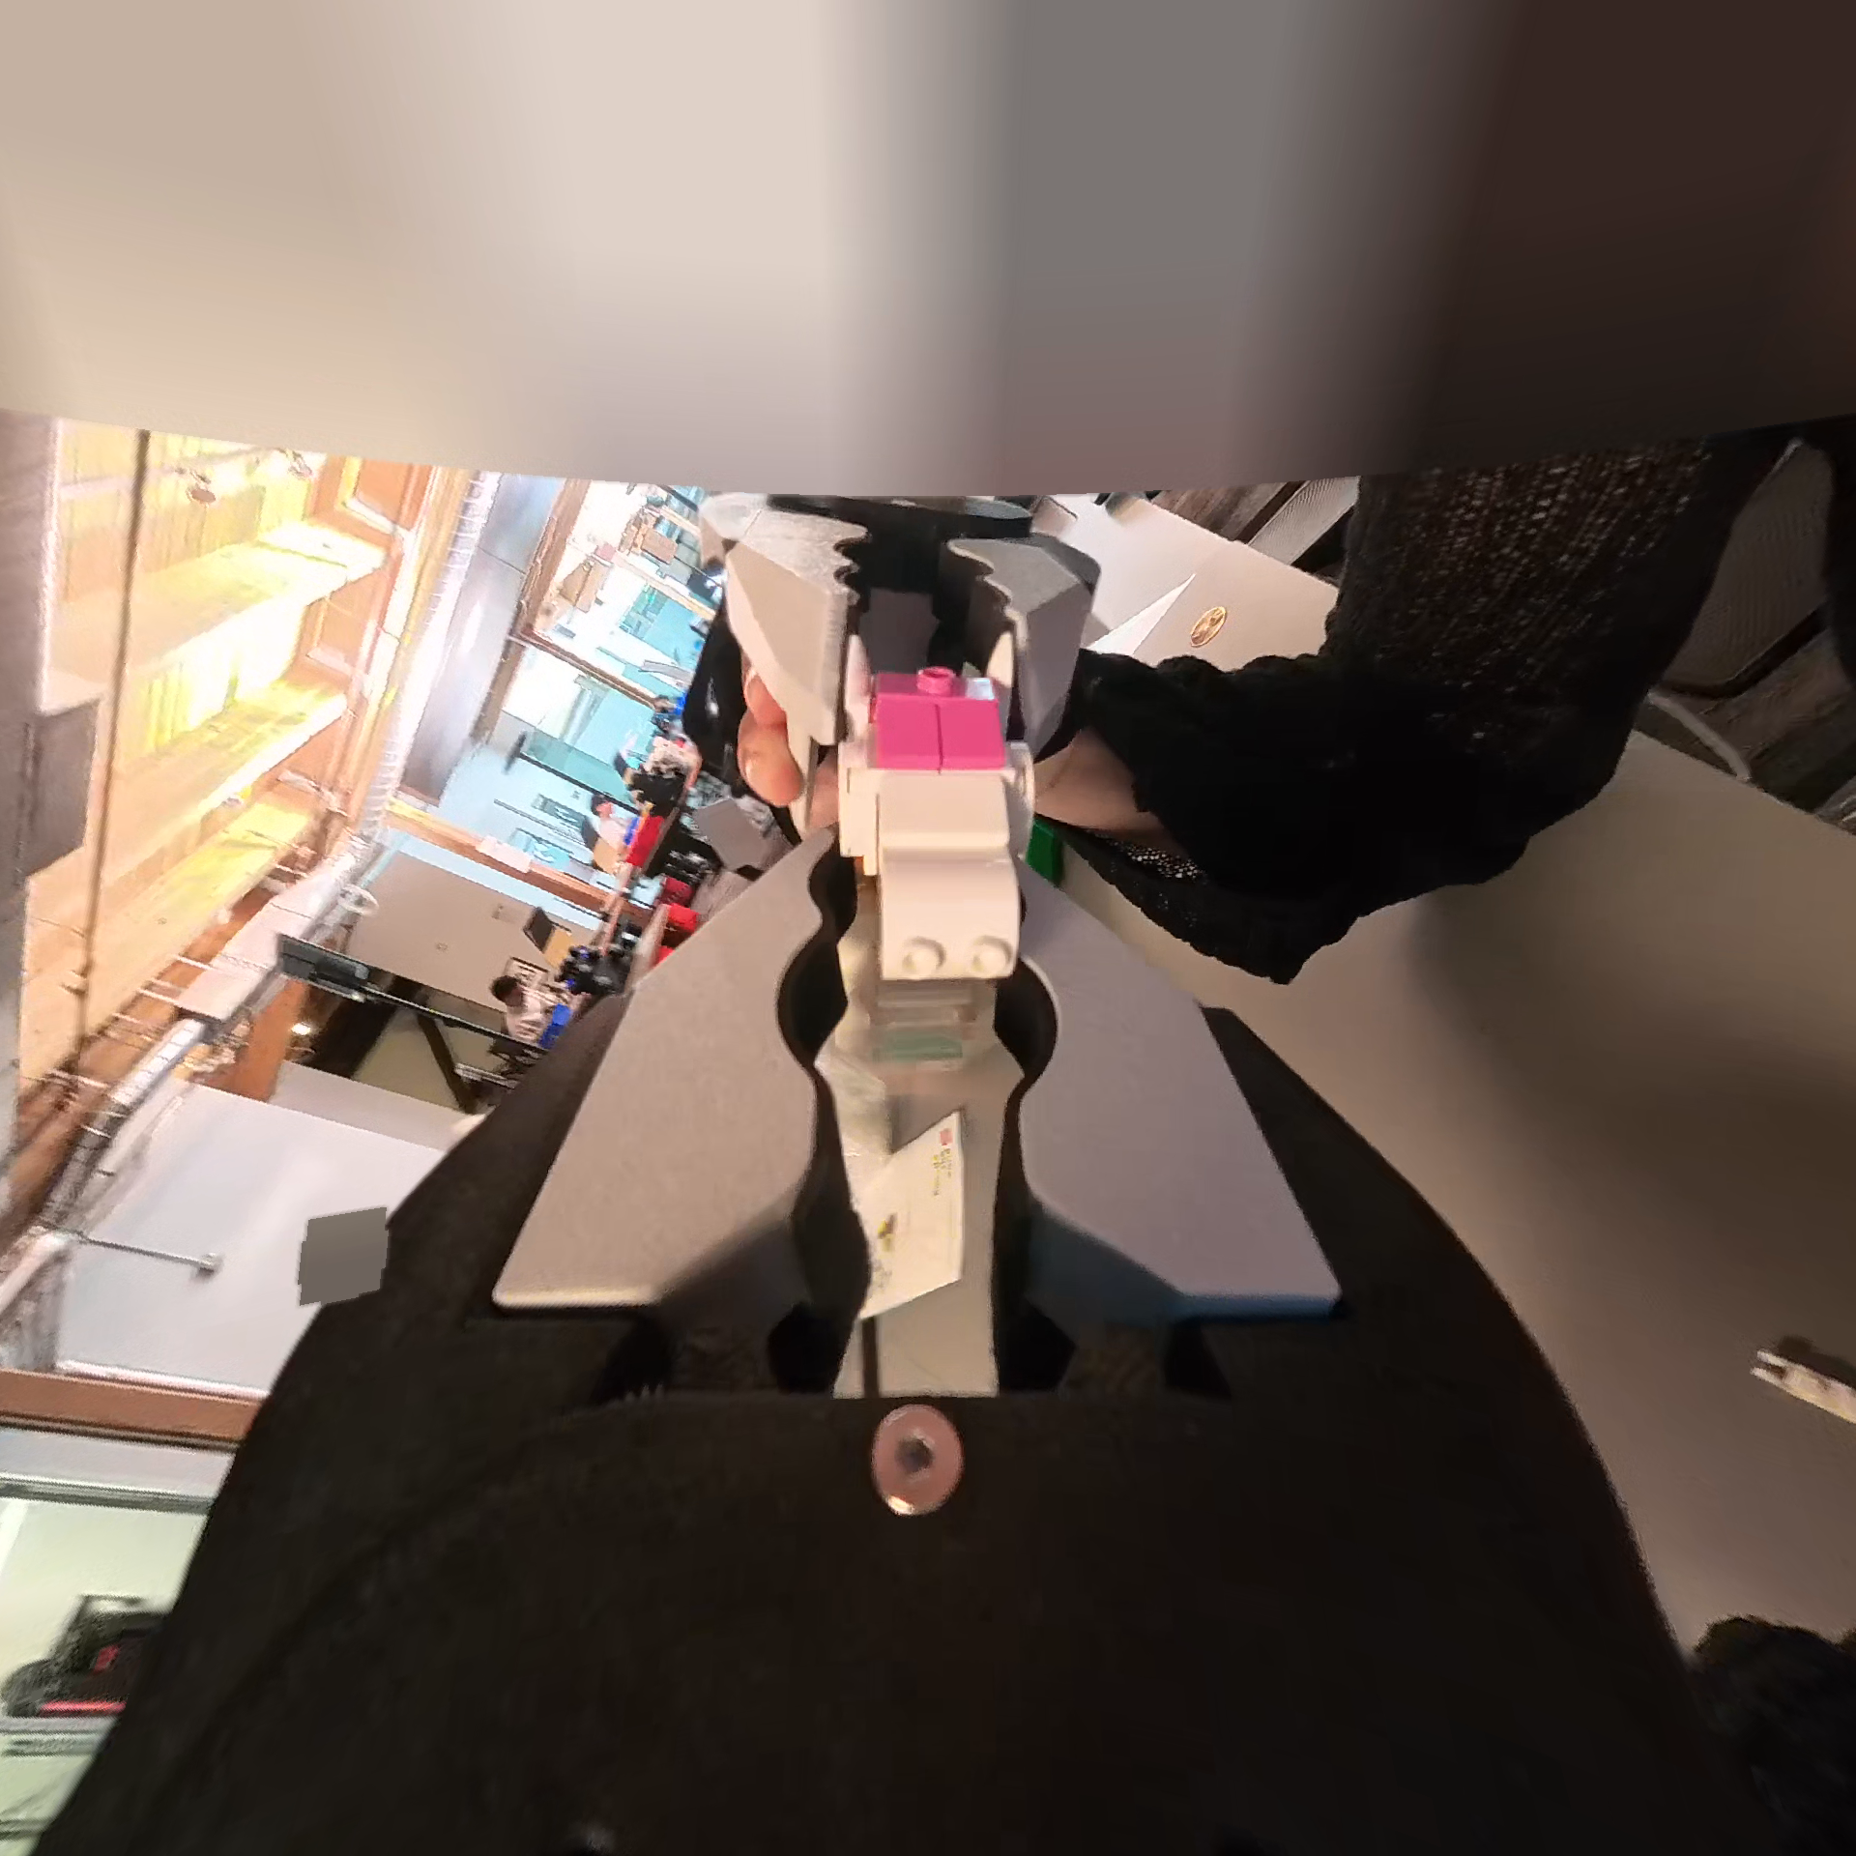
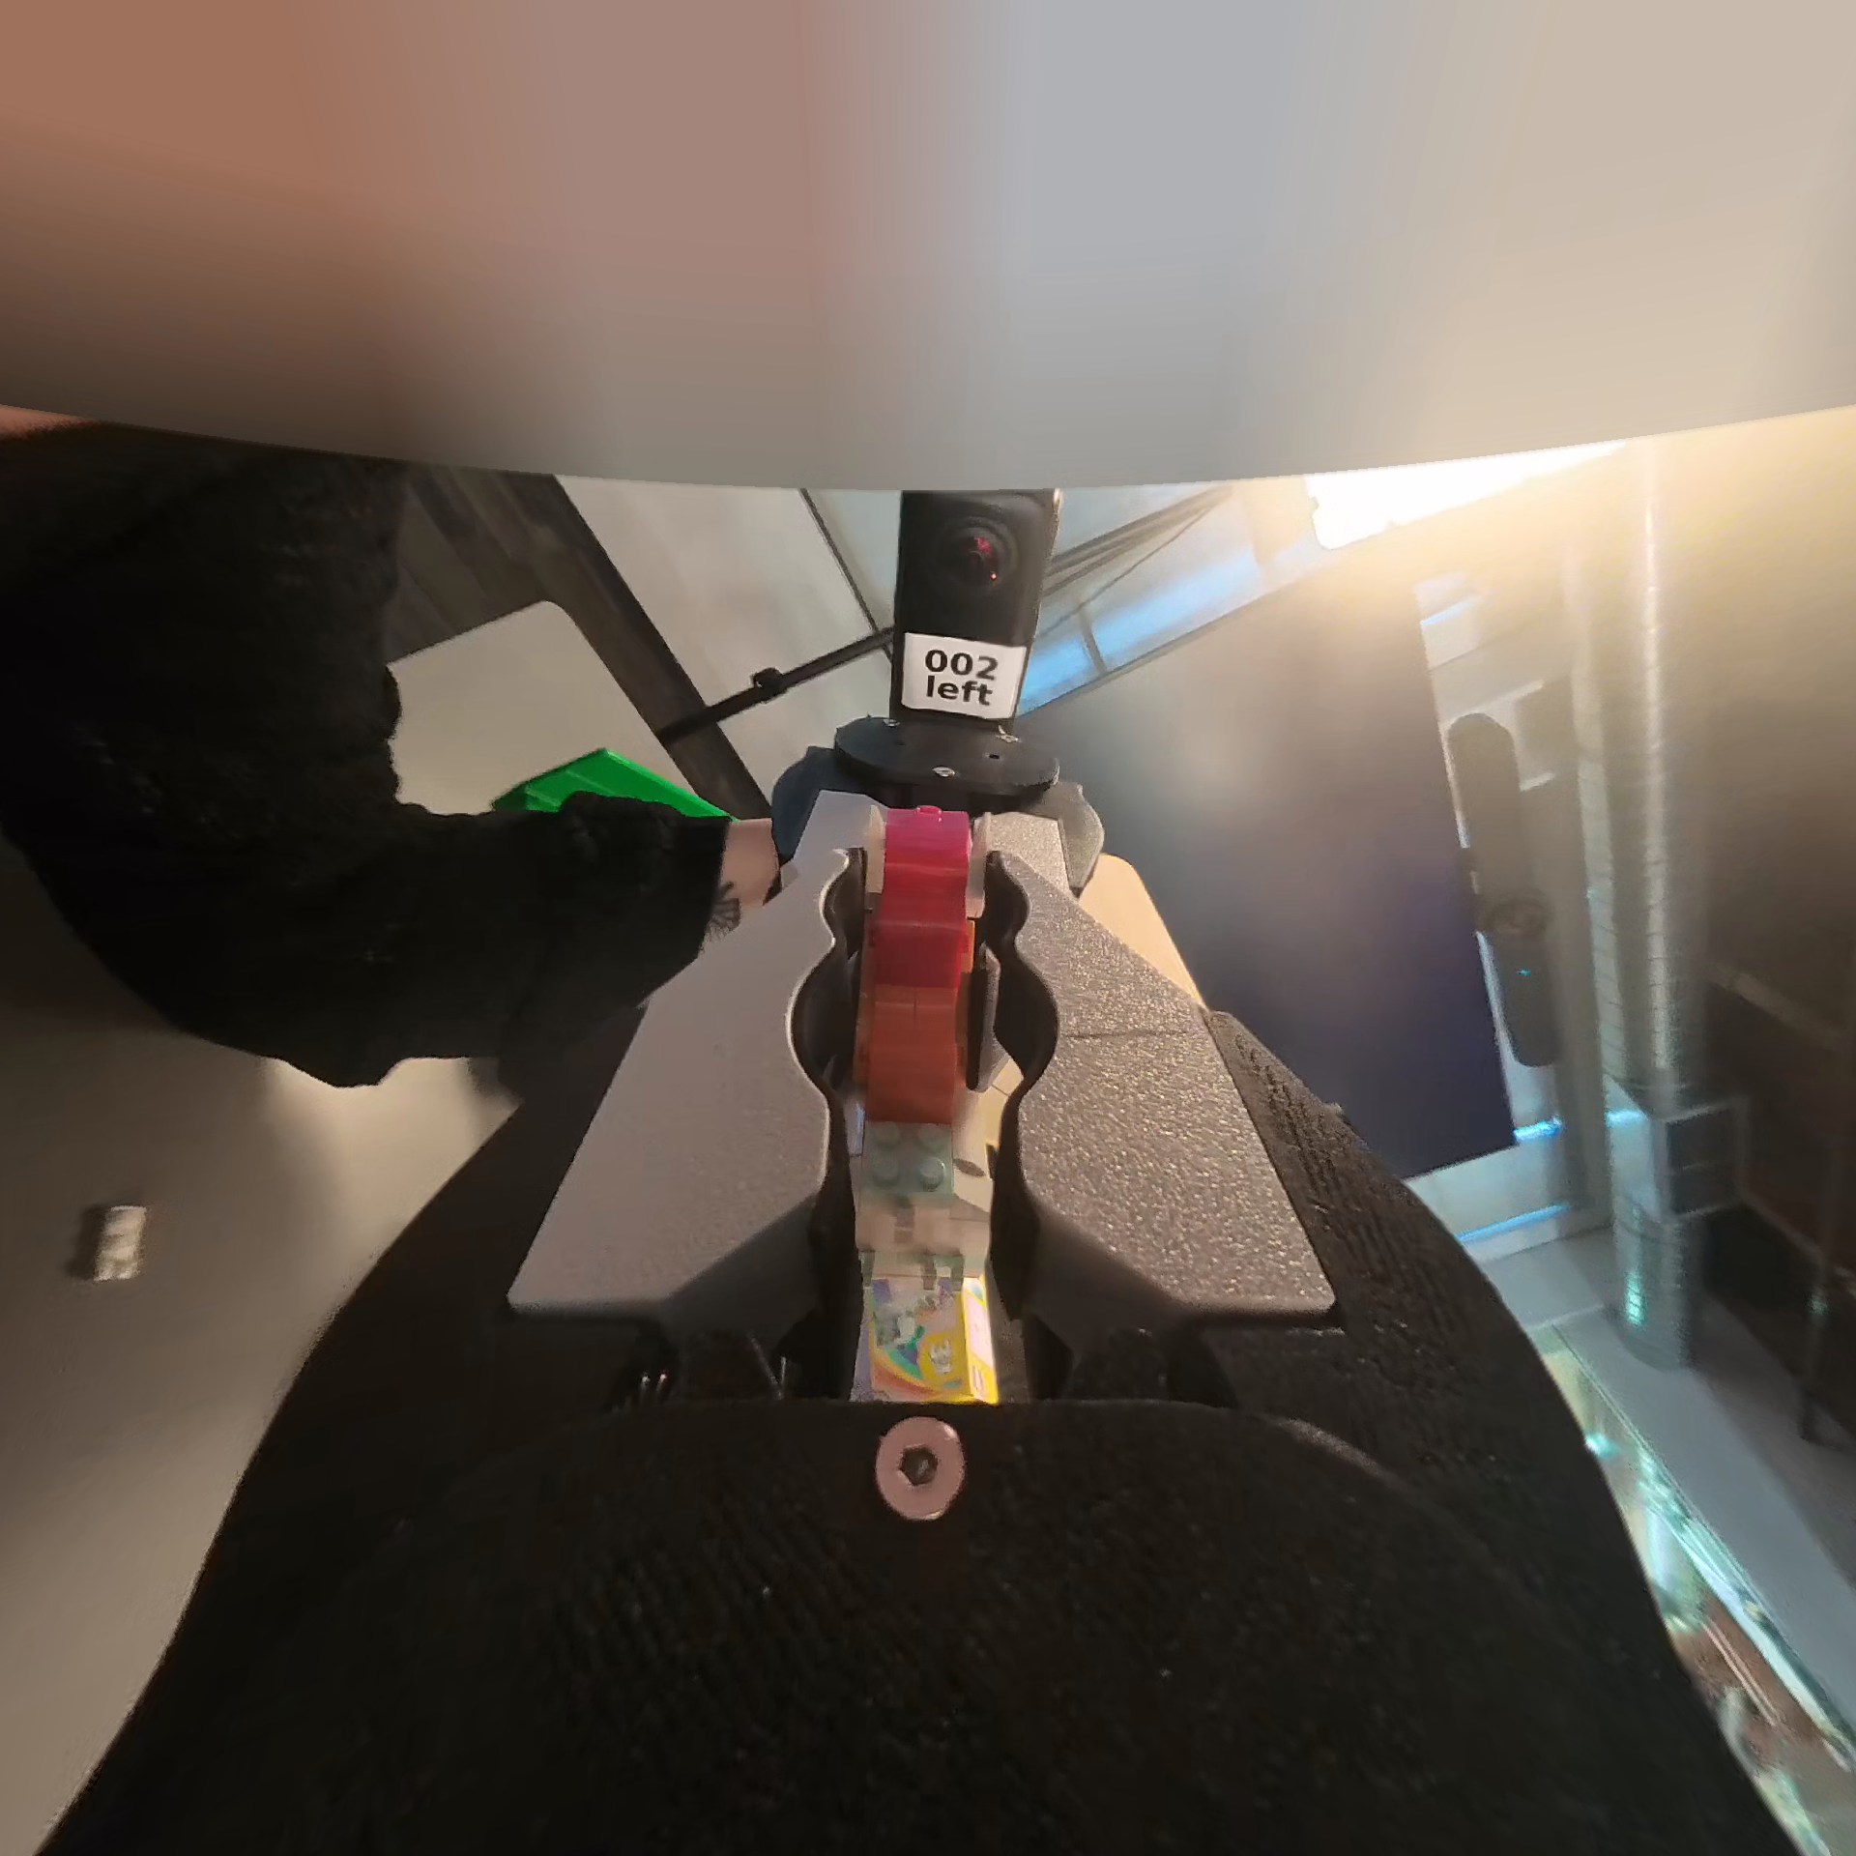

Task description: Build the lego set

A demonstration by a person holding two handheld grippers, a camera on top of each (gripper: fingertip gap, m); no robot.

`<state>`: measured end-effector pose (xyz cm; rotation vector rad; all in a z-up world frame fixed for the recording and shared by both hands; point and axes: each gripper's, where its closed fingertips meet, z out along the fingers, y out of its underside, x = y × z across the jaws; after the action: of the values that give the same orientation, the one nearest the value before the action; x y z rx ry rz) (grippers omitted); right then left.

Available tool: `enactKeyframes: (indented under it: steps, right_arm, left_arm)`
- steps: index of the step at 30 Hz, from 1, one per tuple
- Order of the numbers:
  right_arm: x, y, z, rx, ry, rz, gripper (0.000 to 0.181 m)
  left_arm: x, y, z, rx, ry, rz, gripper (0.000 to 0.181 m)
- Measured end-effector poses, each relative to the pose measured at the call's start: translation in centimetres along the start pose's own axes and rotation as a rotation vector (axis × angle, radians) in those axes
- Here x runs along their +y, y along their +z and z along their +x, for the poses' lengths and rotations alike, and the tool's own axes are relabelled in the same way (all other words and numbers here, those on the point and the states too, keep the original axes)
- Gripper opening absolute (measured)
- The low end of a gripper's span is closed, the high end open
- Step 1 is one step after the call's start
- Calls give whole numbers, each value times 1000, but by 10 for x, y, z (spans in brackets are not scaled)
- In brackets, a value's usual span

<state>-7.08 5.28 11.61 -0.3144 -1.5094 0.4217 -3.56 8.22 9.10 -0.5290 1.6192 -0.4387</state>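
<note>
Your left gripper (image 1: pixel 919 904) is clamped on the white end of the lego model (image 1: pixel 939 803) at frame centre; your right gripper (image 2: pixel 919 964) is closed on its arched pink-to-orange end (image 2: pixel 914 964). Both face each other, model held between, off the table (image 1: pixel 1506 1055). Judged step: seating or pressing a joint; next calls for a squared, steady push. A white label (image 2: pixel 961 678) sits on the opposite camera mount, upper centre; a printed leaflet (image 1: pixel 919 1220) lies below. Wording not reported.
</note>
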Motion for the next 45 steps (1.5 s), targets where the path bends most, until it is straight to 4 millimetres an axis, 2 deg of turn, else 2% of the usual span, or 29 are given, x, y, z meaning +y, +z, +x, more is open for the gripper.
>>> enactKeyframes:
  steps: [10, 13, 29, 37, 45]
  right_arm:
    - [8, -1, -1, -20, 45, -34, 20]
    - [12, -3, -1, -15, 9, -72, 20]
    - [5, -13, 1, -36, 101, -38, 19]
    - [1, -16, 3, -69, 205, 22, 19]
    - [5, -18, 0, -68, 166, 10, 20]
  left_arm:
    - [8, 2, 0, 21, -46, -14, 26]
    - [10, 3, 6, 86, -104, -28, 25]
    - [4, 14, 0, 20, 19, 4, 25]
    - [0, 17, -3, -13, 58, 14, 25]
    - [4, 20, -1, 7, 39, 4, 25]
